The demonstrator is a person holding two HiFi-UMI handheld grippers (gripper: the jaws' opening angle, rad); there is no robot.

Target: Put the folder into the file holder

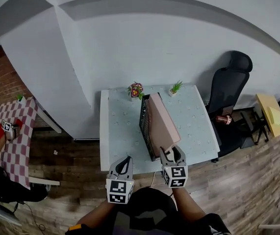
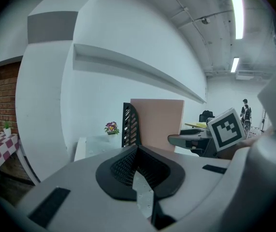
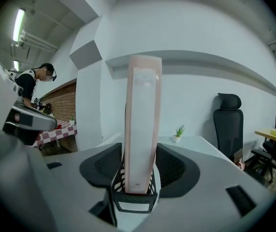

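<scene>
A pink folder (image 1: 163, 123) stands upright in a black mesh file holder (image 1: 144, 121) on the pale table (image 1: 193, 126). My right gripper (image 1: 172, 154) is at the folder's near end, open, a jaw on each side of it. In the right gripper view the folder (image 3: 142, 129) rises between the pads (image 3: 176, 168) and its foot rests in the file holder (image 3: 133, 203). My left gripper (image 1: 125, 161) hangs over the table's front edge, left of the holder, shut with nothing in it. The left gripper view shows the left gripper (image 2: 137, 151), the folder (image 2: 159, 122) and the right gripper (image 2: 196, 139) beyond.
Two small potted plants (image 1: 136, 89) (image 1: 175, 87) stand at the table's far edge by the white wall. A black office chair (image 1: 230, 82) and a yellow table (image 1: 272, 114) are to the right, a checked table (image 1: 17, 131) to the left. A person (image 3: 31, 88) stands at left.
</scene>
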